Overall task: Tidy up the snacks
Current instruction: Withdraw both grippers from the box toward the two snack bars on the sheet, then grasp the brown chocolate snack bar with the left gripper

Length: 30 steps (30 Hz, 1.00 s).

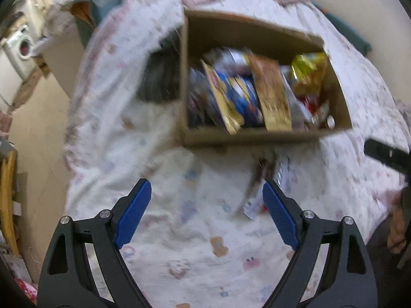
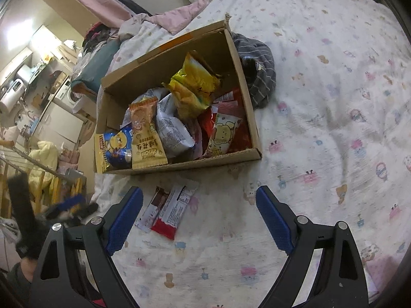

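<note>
A cardboard box (image 2: 246, 97) sits open on a bed covered by a white sheet (image 2: 334, 107) printed with small cartoon figures. Inside the box lie many snack packets heaped together: a yellow crisp bag (image 2: 195, 84) on top toward the far side, a white packet (image 2: 172, 128) in the middle, an orange-and-yellow packet (image 2: 145, 133) beside it, a blue-and-yellow packet (image 2: 115, 151) in the near left corner, and a red-and-cream packet (image 2: 223, 133) at the near right. Just outside the near wall of the box, 2 flat wrappers rest on the sheet side by side: a red-and-white wrapper (image 2: 174, 210) and a brown-and-white wrapper (image 2: 152, 209), touching along their edges. A grey striped cloth (image 2: 259, 77) is bunched against the box's right wall. The right tongs (image 2: 199, 206) hover above the sheet with the blue pads wide apart and nothing between them, the wrappers just inside the left pad. The left tongs (image 1: 206, 202) are likewise spread wide and empty; that view is blurred, with the box (image 1: 246, 136) ahead of them.
</note>
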### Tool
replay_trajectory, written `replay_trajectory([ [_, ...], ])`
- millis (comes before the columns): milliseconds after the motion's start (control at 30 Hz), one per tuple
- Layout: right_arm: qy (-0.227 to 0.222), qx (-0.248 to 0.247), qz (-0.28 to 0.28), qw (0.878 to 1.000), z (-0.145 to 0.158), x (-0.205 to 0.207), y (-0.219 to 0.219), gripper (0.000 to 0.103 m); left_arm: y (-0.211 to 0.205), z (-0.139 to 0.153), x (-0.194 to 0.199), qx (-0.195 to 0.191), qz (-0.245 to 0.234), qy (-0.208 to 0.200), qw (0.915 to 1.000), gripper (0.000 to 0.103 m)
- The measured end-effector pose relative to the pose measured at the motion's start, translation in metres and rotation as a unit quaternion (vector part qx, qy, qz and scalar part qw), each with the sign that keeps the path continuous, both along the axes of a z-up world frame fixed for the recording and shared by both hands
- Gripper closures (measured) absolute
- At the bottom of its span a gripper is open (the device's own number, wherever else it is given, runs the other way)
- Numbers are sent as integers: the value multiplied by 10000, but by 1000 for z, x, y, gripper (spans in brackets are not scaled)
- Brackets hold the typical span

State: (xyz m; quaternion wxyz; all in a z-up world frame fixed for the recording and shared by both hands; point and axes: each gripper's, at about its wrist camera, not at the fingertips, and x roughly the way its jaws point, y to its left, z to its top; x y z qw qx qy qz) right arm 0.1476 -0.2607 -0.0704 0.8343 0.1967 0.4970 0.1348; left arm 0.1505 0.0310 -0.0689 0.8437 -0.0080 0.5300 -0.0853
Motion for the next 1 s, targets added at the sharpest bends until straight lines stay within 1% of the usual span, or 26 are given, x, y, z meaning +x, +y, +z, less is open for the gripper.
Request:
replay_trajectory([
  [33, 6, 23, -25, 10000, 0, 2, 0, 11, -4, -6, 2, -20, -81, 104, 9999, 17],
  [67, 10, 57, -29, 10000, 0, 5, 0, 11, -12, -12, 5, -54, -154, 216, 9996, 20],
  [133, 0, 73, -52, 10000, 0, 8, -1, 11, -25, -21, 10, -20, -277, 419, 9987, 37],
  [167, 0, 64, -67, 10000, -1, 8, -1, 11, -32, -26, 13, -1, -356, 542, 9979, 51],
  [200, 14, 58, -71, 10000, -2, 8, -2, 11, -43, -35, 18, -24, -483, 756, 9960, 56],
  [300, 11, -11, -78, 10000, -3, 5, -5, 11, -64, -46, 26, -139, -683, 953, 9930, 56],
  [367, -22, -20, -92, 10000, -2, 4, -9, 11, -77, -53, 30, -7, -786, 1059, 9913, 56],
  [433, -26, -32, -109, 9999, -2, 4, -12, 11, -86, -60, 34, 153, -768, 1143, 9904, 60],
  [500, -10, -100, -134, 9999, -4, 3, -16, 11, -93, -66, 38, 176, -729, 1294, 9888, 66],
  [633, -15, -155, -153, 9998, -6, 3, -23, 11, -104, -72, 39, 356, -761, 1354, 9872, 73],
  [667, -23, -197, -153, 9997, -6, 3, -24, 11, -106, -72, 38, 391, -770, 1343, 9872, 80],
  [700, -16, -229, -159, 9996, -7, 3, -26, 11, -106, -72, 38, 499, -735, 1303, 9875, 92],
  [733, -2, -226, -169, 9996, -8, 3, -26, 11, -107, -73, 38, 541, -700, 1336, 9871, 91],
  [800, 45, -165, -195, 9997, -9, 4, -28, 11, -101, -72, 39, 345, -602, 1416, 9875, 92],
  [1000, 89, -81, -61, 9999, -10, 6, -15, 11, -88, -58, 31, 240, -460, 1244, 9909, 93],
])
